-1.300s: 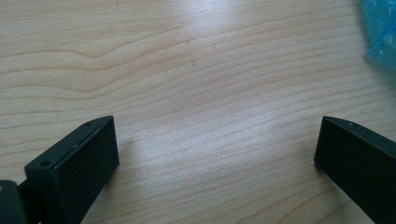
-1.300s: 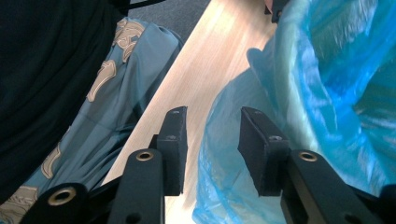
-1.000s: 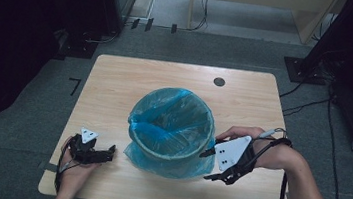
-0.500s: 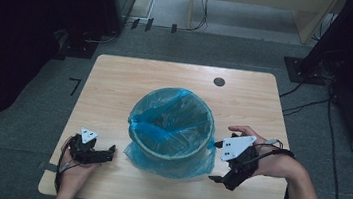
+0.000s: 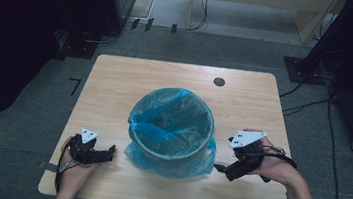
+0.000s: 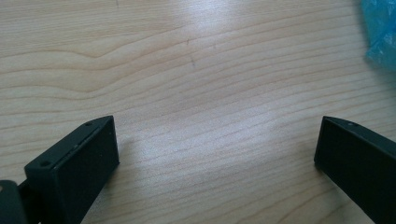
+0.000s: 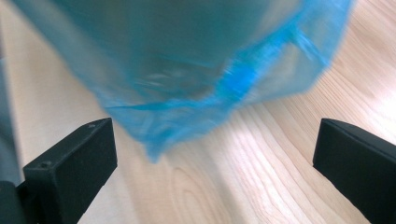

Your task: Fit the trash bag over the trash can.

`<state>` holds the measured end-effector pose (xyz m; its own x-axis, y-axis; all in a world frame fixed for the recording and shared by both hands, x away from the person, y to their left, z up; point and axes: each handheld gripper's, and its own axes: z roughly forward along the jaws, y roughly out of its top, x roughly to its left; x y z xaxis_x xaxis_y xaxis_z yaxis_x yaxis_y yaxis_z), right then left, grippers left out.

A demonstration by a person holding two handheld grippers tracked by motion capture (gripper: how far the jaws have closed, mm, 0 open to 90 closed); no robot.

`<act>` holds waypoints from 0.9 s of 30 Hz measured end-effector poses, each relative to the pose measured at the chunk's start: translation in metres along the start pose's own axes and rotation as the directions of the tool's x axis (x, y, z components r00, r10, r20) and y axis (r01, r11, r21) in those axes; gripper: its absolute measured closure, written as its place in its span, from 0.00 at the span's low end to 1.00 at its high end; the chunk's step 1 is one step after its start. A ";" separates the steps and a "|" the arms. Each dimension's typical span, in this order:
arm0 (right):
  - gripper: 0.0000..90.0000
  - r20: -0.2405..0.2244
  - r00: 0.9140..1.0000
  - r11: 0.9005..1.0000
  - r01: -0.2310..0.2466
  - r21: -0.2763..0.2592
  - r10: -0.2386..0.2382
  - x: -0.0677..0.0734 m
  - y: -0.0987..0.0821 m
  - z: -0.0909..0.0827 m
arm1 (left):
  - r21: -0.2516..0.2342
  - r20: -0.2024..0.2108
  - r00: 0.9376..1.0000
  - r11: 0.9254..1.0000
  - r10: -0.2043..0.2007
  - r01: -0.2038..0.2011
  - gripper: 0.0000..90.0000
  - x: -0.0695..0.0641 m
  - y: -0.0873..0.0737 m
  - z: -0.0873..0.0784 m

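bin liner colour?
Translucent blue bin liner, folded over the rim; clearest in the high view.

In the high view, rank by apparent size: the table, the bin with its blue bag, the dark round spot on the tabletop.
1. Table, largest by far.
2. Bin with its blue bag, covering the table's middle.
3. Dark round spot, tiny, near the far edge.

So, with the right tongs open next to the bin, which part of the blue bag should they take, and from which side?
Probably the loose skirt of the blue bag that hangs below the rim of the bin on the right. The right tongs stand open, facing it; the film hangs free of the bin wall there, thin enough to pinch. Come in level from the right, low over the table.
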<state>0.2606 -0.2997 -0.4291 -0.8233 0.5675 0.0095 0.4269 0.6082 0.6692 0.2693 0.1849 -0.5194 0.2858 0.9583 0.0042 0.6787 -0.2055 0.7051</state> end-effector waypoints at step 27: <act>0.00 0.369 0.854 0.920 -0.392 -0.005 0.366 -0.054 -0.089 0.026 | 0.000 0.000 1.000 1.000 -0.001 0.001 0.00 0.000 0.000 0.000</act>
<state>0.2763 -0.3703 -0.5085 -0.4091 0.9122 -0.0206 0.7140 0.3341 0.6154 0.2693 0.1848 -0.5193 0.2854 0.9584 0.0032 0.6791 -0.2046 0.7049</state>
